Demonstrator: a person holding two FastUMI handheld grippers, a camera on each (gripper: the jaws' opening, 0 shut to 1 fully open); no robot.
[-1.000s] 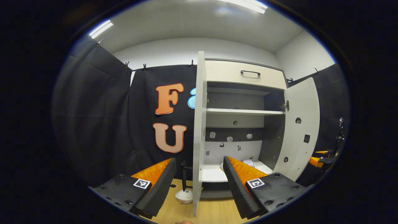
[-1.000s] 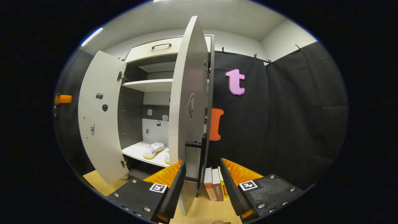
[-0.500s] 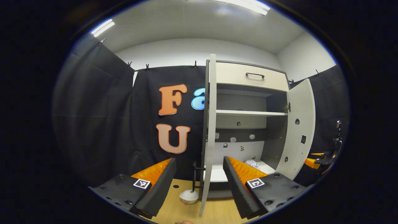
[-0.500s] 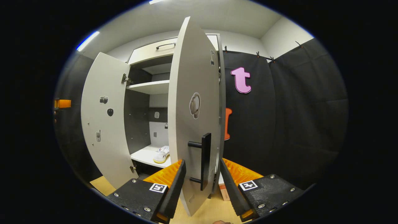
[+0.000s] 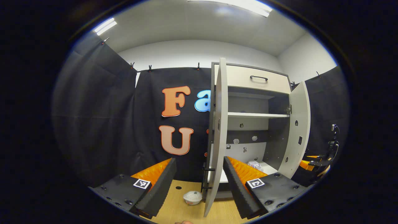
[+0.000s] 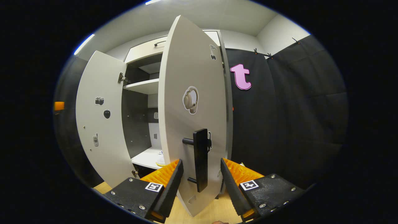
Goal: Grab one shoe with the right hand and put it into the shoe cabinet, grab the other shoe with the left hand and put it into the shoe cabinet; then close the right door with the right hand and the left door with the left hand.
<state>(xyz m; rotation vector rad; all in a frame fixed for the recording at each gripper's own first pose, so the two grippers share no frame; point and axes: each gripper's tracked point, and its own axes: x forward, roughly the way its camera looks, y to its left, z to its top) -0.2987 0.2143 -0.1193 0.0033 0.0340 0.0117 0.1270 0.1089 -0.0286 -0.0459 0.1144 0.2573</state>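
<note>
- In the right gripper view, our right tongs (image 6: 201, 182) stand wide apart with nothing between the fingers pressed; the black bar handle (image 6: 200, 160) of the cabinet's white right door (image 6: 192, 93) sits in the gap, touching neither finger as far as we can tell.
- That right door is partly swung in, its outer face toward us with a headphone sticker (image 6: 190, 100) on it.
- Past its edge we see the tall white shoe cabinet (image 6: 141, 67) with dark inner walls, and a sliver of a white shoe with a yellow sole (image 6: 160, 163) on the bottom shelf.
- The white left door (image 6: 99, 118) stands wide open in that view.
- In the left gripper view, our left tongs (image 5: 199, 183) are likewise spread wide and hold nothing.
- The left door (image 5: 217, 137) shows edge-on just ahead, between the fingers, its black handle (image 5: 206, 179) low down.
- A white patterned shoe (image 5: 255, 165) rests on the cabinet's bottom shelf (image 5: 224, 177), beyond the right-hand finger.
- A small white bowl (image 5: 192, 198) sits on the wooden floor (image 5: 186, 211) beside the left door's foot.
- The right door (image 5: 299, 130) appears ajar at the far side, with the other gripper (image 5: 312, 160) near it.
</note>
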